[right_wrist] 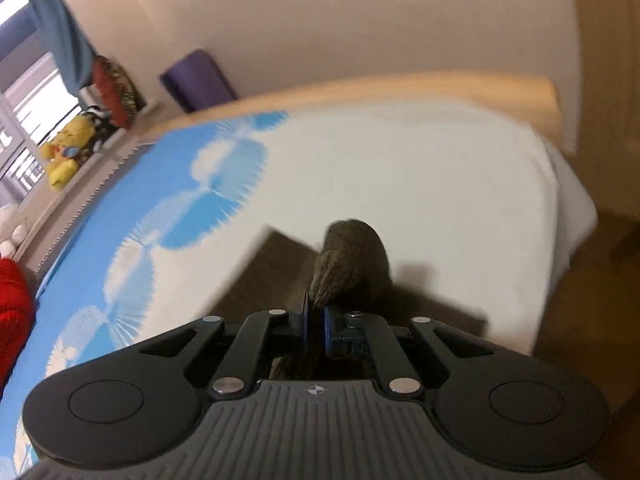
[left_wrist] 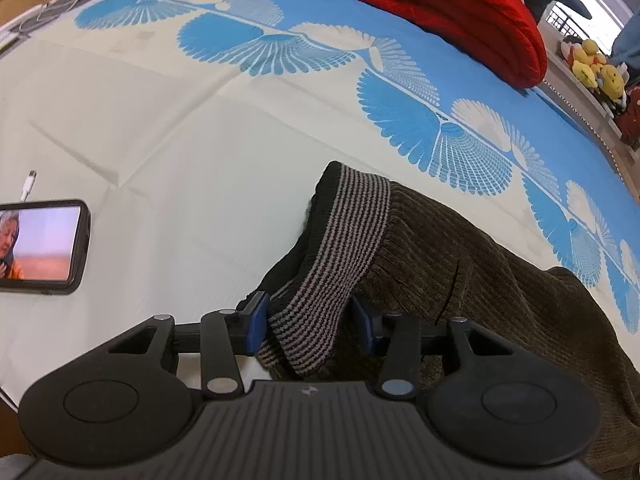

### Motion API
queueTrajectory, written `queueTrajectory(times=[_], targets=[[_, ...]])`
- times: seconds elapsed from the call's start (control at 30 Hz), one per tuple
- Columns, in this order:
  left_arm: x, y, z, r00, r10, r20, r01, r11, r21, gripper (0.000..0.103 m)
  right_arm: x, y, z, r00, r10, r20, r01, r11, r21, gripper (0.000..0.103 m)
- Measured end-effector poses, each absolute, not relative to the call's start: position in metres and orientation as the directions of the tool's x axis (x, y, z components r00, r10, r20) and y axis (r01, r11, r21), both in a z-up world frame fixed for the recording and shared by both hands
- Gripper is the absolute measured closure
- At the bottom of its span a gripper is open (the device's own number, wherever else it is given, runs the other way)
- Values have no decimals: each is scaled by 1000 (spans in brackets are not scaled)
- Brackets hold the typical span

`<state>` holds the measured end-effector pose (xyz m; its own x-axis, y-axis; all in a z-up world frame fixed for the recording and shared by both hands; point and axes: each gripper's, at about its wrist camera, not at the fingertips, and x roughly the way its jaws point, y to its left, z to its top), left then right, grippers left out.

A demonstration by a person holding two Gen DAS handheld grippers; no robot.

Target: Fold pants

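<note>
Blue-padded fingers of the left gripper [left_wrist: 308,322] are standing apart, straddling the grey-and-black striped ribbed waistband [left_wrist: 344,248] of the dark brown corduroy pants [left_wrist: 480,264], the pads not visibly pressing it. Those pants are lying on the white bedsheet with blue fan patterns [left_wrist: 180,128]. Further left, a black-cased phone with a lit screen [left_wrist: 40,246] is resting on the sheet, and a red quilted blanket [left_wrist: 460,12] is sitting at the far edge. Nearly closed, the right gripper [right_wrist: 316,322] is pinching a grey ribbed cuff [right_wrist: 352,264] of the pants, blurred, above the sheet.
</note>
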<state>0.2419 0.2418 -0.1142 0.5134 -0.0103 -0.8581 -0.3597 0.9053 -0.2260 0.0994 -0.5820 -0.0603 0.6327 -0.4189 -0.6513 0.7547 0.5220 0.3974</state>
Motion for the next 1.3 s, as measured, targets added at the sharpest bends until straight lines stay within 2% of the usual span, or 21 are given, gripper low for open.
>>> queueTrajectory(times=[0.1,0.2,0.3,0.33,0.4,0.43,0.47,0.6,0.73,0.87,1.03,1.23,1.27,1.3], targets=[[240,243,-113,512,-8,-859,-358,907,-222,57,102,-586,-34,645,-418,-640,747,524,410,97],[239,244,-113,507,-9,-862,-363,905,-223,56,82,-593,-43,647,-424,-634,746,523,412,97],[240,245,-113,500,1,-866,-367,906,-211,55,62,-609,-98,512,-392,-764,839,419,347,95],[240,245,-113,499,4,-866,-369,906,-208,54,55,-614,-117,438,-392,-809,881,366,299,86],[240,244,-114,497,13,-867,-373,906,-201,53,32,-617,-128,492,-420,-762,864,341,370,71],[242,243,-114,495,20,-868,-375,907,-193,52,29,-617,-125,480,-438,-760,870,346,350,50],[242,243,-114,494,25,-869,-376,907,-188,52,26,-617,-120,448,-466,-763,885,355,302,40],[243,237,-113,489,48,-871,-377,912,-161,52,17,-619,-87,417,-599,-684,892,415,180,42],[246,233,-113,485,68,-872,-380,914,-140,51,33,-623,-65,546,-527,-651,806,543,236,43],[246,230,-114,481,87,-872,-386,914,-122,50,90,-624,-59,622,-419,-661,700,675,231,44],[249,230,-117,469,110,-876,-392,915,-95,41,159,-628,-74,580,-423,-696,679,723,128,44],[255,231,-121,458,118,-881,-383,920,-76,38,215,-635,-109,503,-450,-738,676,737,11,38],[256,230,-121,455,120,-882,-382,922,-72,38,222,-636,-117,498,-449,-741,670,742,1,52],[256,229,-121,455,121,-882,-380,922,-69,38,225,-637,-121,505,-432,-748,656,755,7,80]])
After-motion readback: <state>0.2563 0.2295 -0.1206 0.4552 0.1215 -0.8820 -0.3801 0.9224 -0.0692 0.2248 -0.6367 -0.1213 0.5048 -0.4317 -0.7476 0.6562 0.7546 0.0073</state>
